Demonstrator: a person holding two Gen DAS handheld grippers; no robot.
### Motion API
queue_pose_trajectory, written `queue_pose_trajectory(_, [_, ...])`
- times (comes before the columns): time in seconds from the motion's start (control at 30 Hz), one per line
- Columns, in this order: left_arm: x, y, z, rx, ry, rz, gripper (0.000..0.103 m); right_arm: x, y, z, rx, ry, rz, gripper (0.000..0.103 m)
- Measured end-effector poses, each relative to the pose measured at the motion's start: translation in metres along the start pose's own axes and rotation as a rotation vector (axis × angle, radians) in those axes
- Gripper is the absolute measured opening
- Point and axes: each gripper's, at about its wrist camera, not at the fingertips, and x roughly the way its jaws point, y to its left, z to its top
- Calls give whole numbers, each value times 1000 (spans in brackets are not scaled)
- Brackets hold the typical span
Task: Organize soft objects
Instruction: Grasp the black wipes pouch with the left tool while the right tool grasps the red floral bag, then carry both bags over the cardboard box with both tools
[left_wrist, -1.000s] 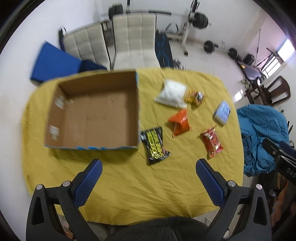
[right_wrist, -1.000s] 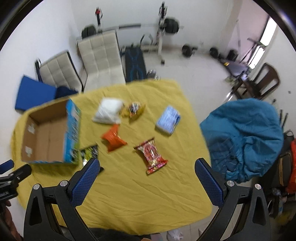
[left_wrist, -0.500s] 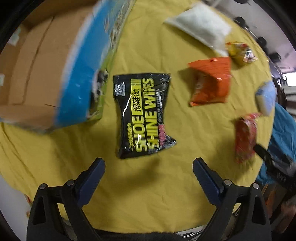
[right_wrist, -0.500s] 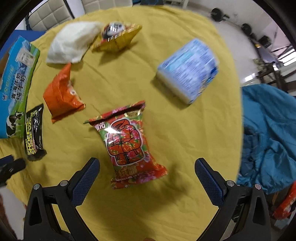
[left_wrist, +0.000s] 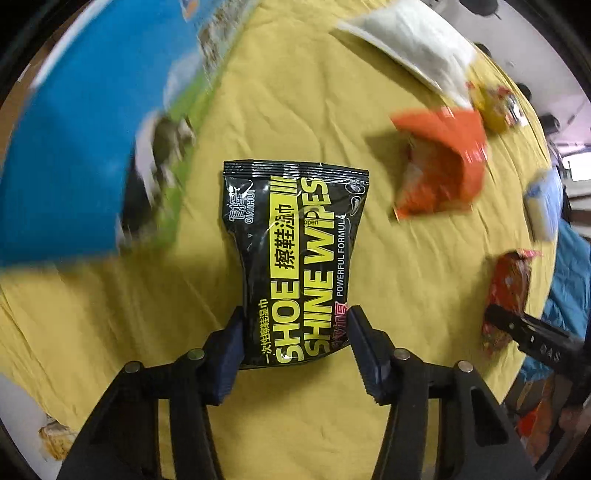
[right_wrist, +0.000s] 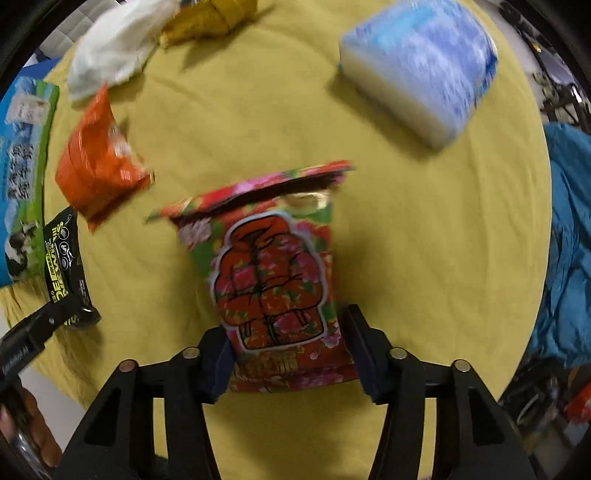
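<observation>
My left gripper (left_wrist: 295, 325) has closed in on the near end of the black shoe shine wipes pack (left_wrist: 295, 254), its blue pads touching both sides. My right gripper (right_wrist: 290, 339) has closed in on the near end of the red flowered snack bag (right_wrist: 273, 273). Both lie on the yellow tablecloth (left_wrist: 332, 424). The open cardboard box (left_wrist: 74, 147), with blue and green outside, stands to the left of the wipes. An orange bag (left_wrist: 439, 170), a white pouch (left_wrist: 413, 55), a yellow packet (left_wrist: 495, 107) and a blue tissue pack (right_wrist: 421, 70) lie beyond.
The right gripper shows at the right edge of the left wrist view (left_wrist: 535, 336), on the red bag (left_wrist: 508, 291). The left gripper shows at the left edge of the right wrist view (right_wrist: 33, 336). A teal cloth (right_wrist: 569, 240) lies past the table's right edge.
Both grippers dropped from high above the table down onto the cloth. The left closed around the wipes pack, the right around the red snack bag.
</observation>
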Motion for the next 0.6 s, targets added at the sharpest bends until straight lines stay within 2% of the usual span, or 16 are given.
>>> queue_pose_trajectory(0.2, [11, -17, -58, 123, 67, 13, 54, 28, 1, -54, 7, 66, -19, 54])
queue_pose_trajectory(0.27, [13, -19, -67, 145, 69, 17, 55, 36, -2, -66, 19, 53, -12, 54])
queue_pose_trajectory(0.4, [20, -12, -59, 89, 83, -21, 56, 50, -18, -82, 66, 34, 14, 56])
queue_pose_trajectory(0.43, [21, -9, -56, 70, 82, -34, 56, 36, -25, -88, 73, 33, 20, 56])
queue_pose_trajectory(0.5, [25, -6, -52, 52, 85, -47, 56, 38, -30, -92, 76, 24, 23, 56])
queue_pose_trajectory(0.6, [24, -4, -52, 47, 68, -43, 53, 45, -38, -103, 70, 13, 14, 56])
